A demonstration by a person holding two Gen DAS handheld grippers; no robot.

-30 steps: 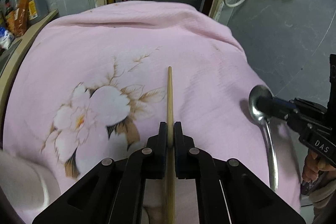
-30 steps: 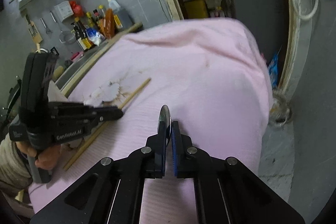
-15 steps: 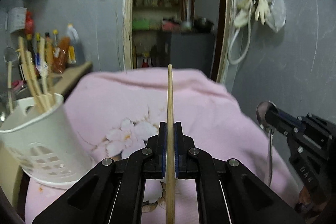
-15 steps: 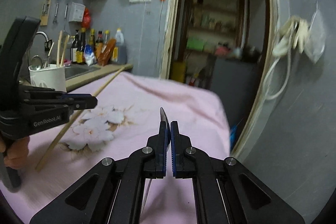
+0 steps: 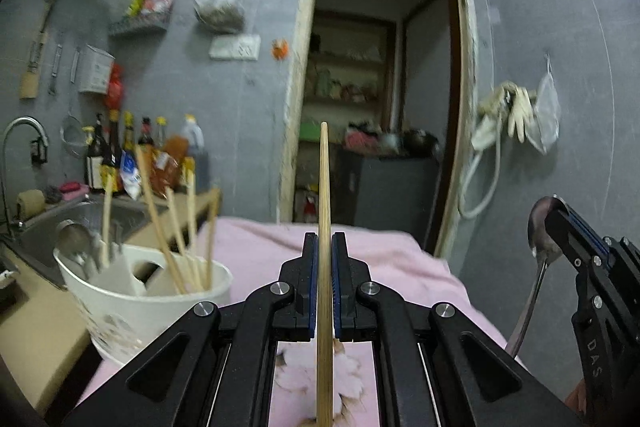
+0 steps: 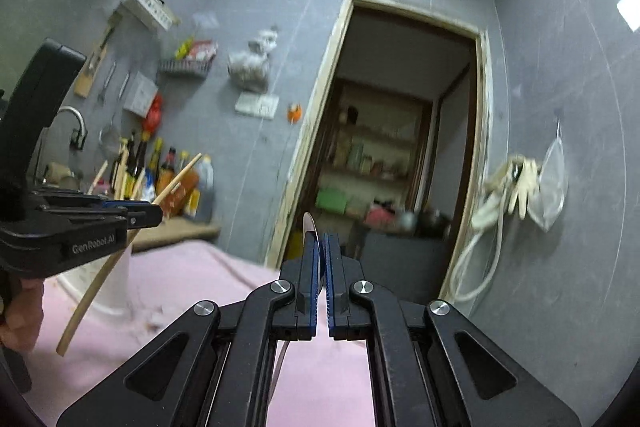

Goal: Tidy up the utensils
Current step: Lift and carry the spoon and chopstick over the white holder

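The fingers (image 5: 310, 283) of the left gripper (image 5: 325, 287) are clamped on a single wooden chopstick (image 5: 324, 211), which is held between the blue pads and points to 12 o'clock, its tip well above the pink cloth (image 5: 400, 263). In the right wrist view, the right gripper (image 6: 320, 287) is closed on a metal spoon (image 6: 310, 233), whose bowl is pinched edge-on between the pads and whose handle hangs down toward 6 o'clock. From the left camera the same spoon is seen at 3 o'clock, lifted clear of the cloth.

The white utensil holder (image 5: 132, 303) is found at 9 o'clock of the left gripper, on the covered tabletop, with several chopsticks leaning in one compartment and spoons in the other.

The step in hand is judged to be the drop-off. The chopstick is best swung over the chopstick compartment, tipped downward and lowered before the grip is released, so that the leaning sticks are not knocked. The spoon is best kept well apart meanwhile, then delivered to the spoon side.
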